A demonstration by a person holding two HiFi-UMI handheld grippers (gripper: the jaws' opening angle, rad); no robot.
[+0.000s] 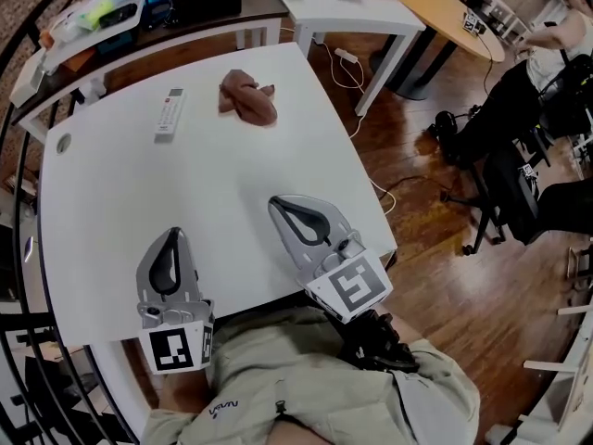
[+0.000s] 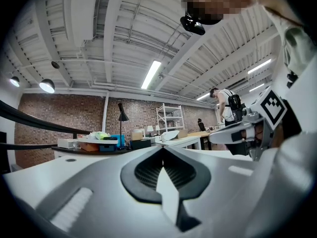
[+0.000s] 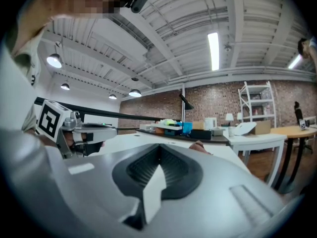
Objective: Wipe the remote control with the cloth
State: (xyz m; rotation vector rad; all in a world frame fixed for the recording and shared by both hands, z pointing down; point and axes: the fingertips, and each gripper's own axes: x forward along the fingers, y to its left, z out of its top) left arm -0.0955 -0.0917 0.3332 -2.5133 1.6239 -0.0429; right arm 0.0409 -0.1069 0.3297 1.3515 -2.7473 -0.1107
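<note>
A slim white remote control point(image 1: 170, 113) lay flat on the far part of a white table point(image 1: 111, 211). Its long side ran away from the person, and its buttons were too small to make out. Just to its right, near it but not touching, sat a reddish-brown cloth point(image 1: 246, 97), crumpled into a loose heap with one end trailing to the right. Both lay well apart from the two hand-held grippers, which hovered over the near edge of the table, close to the person's body, and pointed across the tabletop towards them. The left gripper point(image 1: 172, 234) was roughly in line with the remote control, and bare tabletop lay between the two. The right gripper point(image 1: 278, 202) sat a little further forward and was angled towards the cloth. In the left gripper view, the grey jaws were clenched tip to tip with the dark ribbed pads point(image 2: 148, 171) meeting, and nothing was caught between them. The remote control could not be picked out in that view. In the right gripper view, the jaws were likewise pressed together and empty. A small brown sliver of the cloth point(image 3: 200, 145) showed just over the top of the jaws, far ahead on the table.
</note>
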